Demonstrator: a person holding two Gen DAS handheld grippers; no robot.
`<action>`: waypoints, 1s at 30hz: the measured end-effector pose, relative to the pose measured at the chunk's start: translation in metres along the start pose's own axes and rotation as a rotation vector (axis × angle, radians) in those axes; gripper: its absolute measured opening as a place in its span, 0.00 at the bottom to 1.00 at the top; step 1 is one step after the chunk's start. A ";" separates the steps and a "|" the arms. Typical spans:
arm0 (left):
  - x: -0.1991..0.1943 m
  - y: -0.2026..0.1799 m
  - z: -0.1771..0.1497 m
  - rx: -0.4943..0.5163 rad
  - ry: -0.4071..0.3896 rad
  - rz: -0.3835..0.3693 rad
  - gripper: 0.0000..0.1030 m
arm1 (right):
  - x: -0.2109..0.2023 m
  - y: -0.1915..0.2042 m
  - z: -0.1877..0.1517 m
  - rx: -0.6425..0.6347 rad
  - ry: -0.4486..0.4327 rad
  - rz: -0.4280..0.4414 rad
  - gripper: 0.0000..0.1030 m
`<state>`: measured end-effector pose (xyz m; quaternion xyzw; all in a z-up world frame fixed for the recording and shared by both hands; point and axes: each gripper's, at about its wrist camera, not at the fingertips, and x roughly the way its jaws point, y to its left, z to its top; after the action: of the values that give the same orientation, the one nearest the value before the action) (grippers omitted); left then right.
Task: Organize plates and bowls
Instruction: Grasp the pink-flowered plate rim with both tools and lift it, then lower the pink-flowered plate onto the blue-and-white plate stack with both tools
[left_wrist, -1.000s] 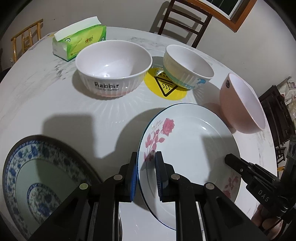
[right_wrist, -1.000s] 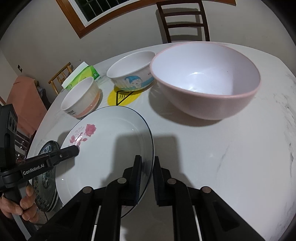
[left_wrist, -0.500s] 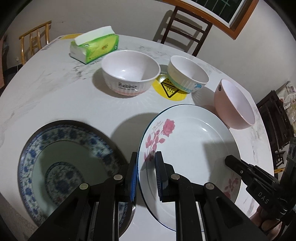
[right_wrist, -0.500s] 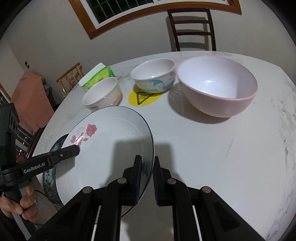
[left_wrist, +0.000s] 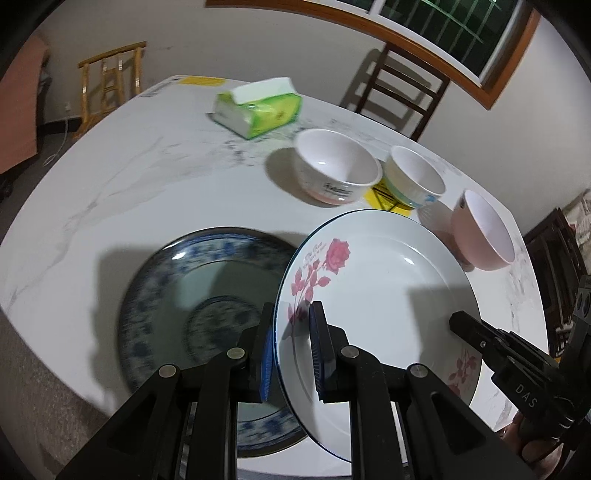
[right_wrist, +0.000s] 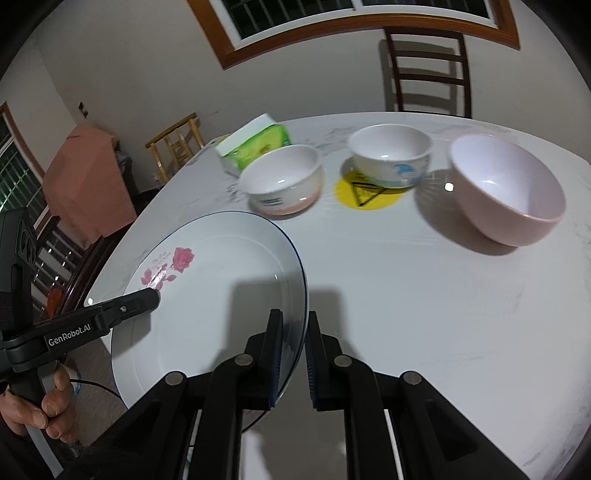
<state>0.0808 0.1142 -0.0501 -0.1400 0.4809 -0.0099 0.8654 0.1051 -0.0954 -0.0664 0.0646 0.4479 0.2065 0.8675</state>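
Both grippers are pointing steeply down toward the table (left_wrist: 147, 192), one at each side of the rose plate (left_wrist: 376, 295). The left gripper (left_wrist: 291, 339) is clamping the plate's left rim between its blue pads, and the right gripper (right_wrist: 293, 354) is pinching the opposite rim in the same way. In the right wrist view a hand (right_wrist: 40, 410) is wrapping around the left gripper's handle at the lower left.

The rose plate is sitting tilted between the two tools, its left part hanging over the blue patterned plate (left_wrist: 192, 295), which is lying flat near the table's edge (whether the two plates are touching I cannot tell).

Farther back, three bowls are standing upright and holding nothing: the lettered white bowl (left_wrist: 336, 171), the small bowl with the blue drawing (left_wrist: 413, 175) resting on a yellow warning sticker (right_wrist: 369, 190), and the pink bowl (left_wrist: 484, 236) off to the right. A green tissue pack (left_wrist: 258, 109) is lying behind them, and a dark wooden chair (right_wrist: 428, 70) is standing beyond the table.
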 end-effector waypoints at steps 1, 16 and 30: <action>-0.002 0.006 -0.001 -0.006 -0.002 0.005 0.14 | 0.002 0.006 -0.001 -0.005 0.003 0.007 0.11; -0.012 0.079 -0.016 -0.115 -0.001 0.078 0.14 | 0.041 0.065 -0.007 -0.067 0.073 0.064 0.11; 0.004 0.099 -0.017 -0.142 0.032 0.091 0.14 | 0.062 0.070 -0.008 -0.071 0.120 0.062 0.11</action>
<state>0.0570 0.2043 -0.0869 -0.1790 0.5002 0.0615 0.8450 0.1092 -0.0065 -0.0966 0.0350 0.4891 0.2527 0.8341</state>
